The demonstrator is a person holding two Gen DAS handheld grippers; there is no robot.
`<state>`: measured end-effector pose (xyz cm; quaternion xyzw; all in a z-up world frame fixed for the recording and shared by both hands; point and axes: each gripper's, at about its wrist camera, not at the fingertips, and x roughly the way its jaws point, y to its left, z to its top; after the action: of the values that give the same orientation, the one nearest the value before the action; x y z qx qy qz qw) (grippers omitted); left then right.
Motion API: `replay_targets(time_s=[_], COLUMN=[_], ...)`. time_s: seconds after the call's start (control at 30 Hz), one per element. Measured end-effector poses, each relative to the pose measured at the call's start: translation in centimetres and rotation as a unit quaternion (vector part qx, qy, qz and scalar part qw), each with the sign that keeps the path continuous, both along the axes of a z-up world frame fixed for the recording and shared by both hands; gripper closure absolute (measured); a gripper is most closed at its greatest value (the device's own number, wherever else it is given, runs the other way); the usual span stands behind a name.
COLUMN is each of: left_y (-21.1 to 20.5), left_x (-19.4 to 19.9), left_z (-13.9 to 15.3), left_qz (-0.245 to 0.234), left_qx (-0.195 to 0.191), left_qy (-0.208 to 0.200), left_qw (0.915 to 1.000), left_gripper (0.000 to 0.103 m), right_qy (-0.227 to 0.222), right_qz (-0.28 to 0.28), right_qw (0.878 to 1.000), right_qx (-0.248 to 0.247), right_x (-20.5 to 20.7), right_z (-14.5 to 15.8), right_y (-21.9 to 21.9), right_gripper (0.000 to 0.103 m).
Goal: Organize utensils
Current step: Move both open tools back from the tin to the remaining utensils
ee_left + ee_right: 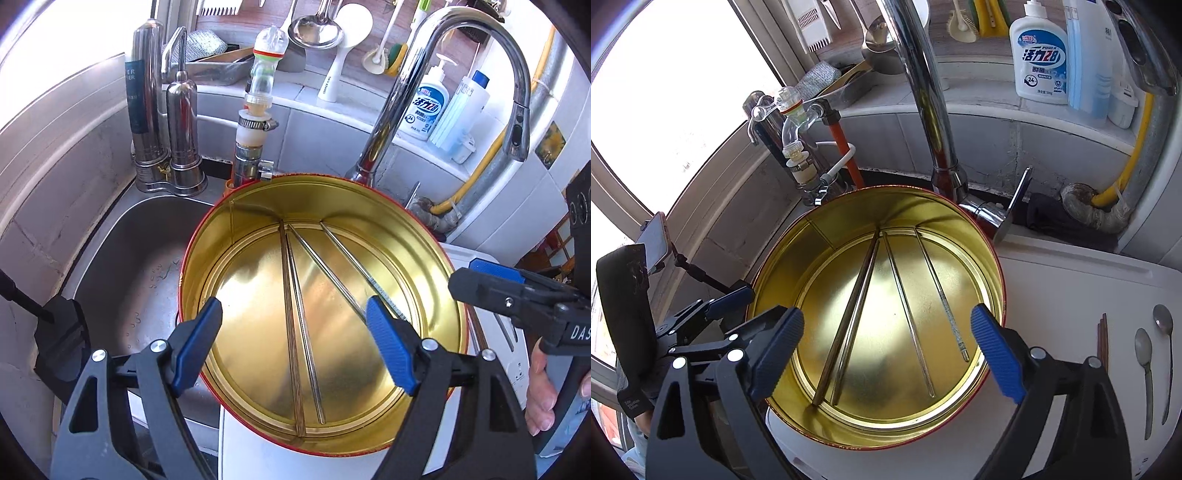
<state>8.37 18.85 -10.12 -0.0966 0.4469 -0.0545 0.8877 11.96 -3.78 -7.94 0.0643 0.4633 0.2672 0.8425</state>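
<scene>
The left gripper (293, 345) and right gripper (888, 352) both hovered wide apart and empty above the round tin (991, 254). Four chopsticks (908, 325) lay fanned inside it. Two spoons (1145, 373) rested on the white counter (1071, 288), right of its rim.

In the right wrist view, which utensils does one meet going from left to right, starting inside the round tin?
Dark wooden chopstick → three metal chopsticks inside the round gold tin → brown wooden chopsticks on the white counter → two metal spoons.
</scene>
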Motion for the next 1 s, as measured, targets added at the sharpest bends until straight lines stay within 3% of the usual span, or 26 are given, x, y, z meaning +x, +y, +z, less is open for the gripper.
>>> replay_targets(time_s=[0.2, 0.47, 0.77, 1.0], left_y=[-1.1, -4.4, -12.6, -20.8], left_x=[-2.1, -3.9, -5.6, -4.8], left_z=[1.0, 1.1, 1.7, -2.0], left_qz=[-0.006, -0.02, -0.092, -0.155], left_qx=[-0.016, -0.024, -0.037, -0.016], left_qy=[-0.031, -0.043, -0.068, -0.017], left_qw=[0.9994, 0.9986, 0.9928, 0.9876], left_gripper=[0.023, 0.023, 0.023, 0.023], right_qy=[-0.014, -0.025, -0.007, 0.029], right_qz=[-0.009, -0.035, -0.082, -0.109], right_qw=[1.0, 0.999, 0.997, 0.993], right_qx=[0.009, 0.015, -0.004, -0.033], right_x=[-1.1, -2.3, -3.4, -4.3], right_z=[0.5, 0.1, -2.3, -5.5], right_y=[-2.3, -7.1, -16.3, -22.1], right_gripper=[0.01, 0.01, 0.01, 0.01])
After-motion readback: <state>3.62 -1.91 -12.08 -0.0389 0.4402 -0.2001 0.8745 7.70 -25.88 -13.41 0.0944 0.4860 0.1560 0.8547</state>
